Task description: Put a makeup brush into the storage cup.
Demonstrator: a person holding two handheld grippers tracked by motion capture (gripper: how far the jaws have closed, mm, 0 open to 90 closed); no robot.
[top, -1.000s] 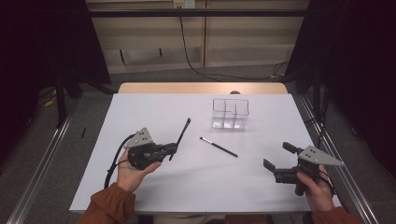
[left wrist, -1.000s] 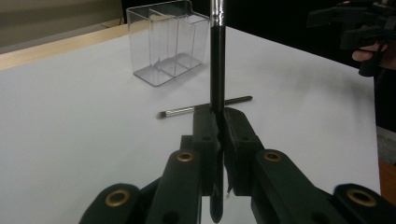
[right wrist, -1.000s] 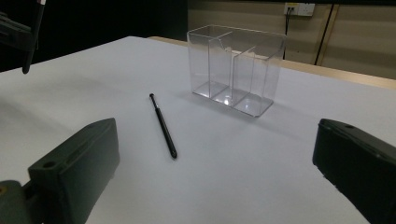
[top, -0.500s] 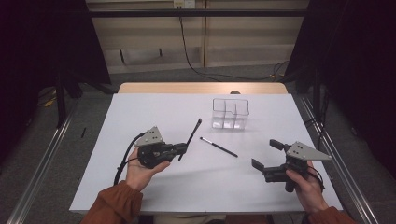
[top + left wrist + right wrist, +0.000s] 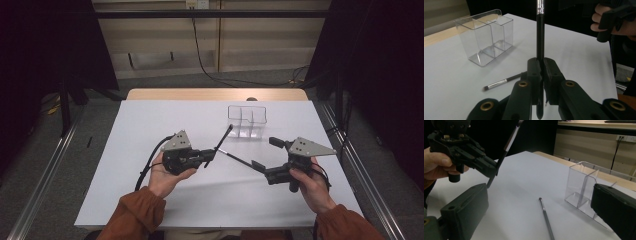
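My left gripper (image 5: 210,156) is shut on a thin black brush (image 5: 223,139), which sticks up and away towards the clear organizer (image 5: 247,120). In the left gripper view the jaws (image 5: 542,67) pinch the brush handle (image 5: 540,37) near its lower end. A second brush (image 5: 235,159) lies flat on the white table between the two grippers. My right gripper (image 5: 266,153) hovers open just right of that lying brush, nothing between its jaws. In the right gripper view the lying brush (image 5: 546,217) is on the table ahead of the open jaws, with the left gripper (image 5: 491,171) at upper left.
The clear organizer (image 5: 486,37) has several empty compartments and stands at the table's far middle. White table (image 5: 150,125) has a wooden far edge. Metal rails run along both sides on the floor. The right hand and its gripper (image 5: 614,22) are at the upper right of the left gripper view.
Both hands have drawn in towards the table's middle. The left gripper carried its brush rightward, nearer the organizer. The right gripper moved left and rose a little, still open.
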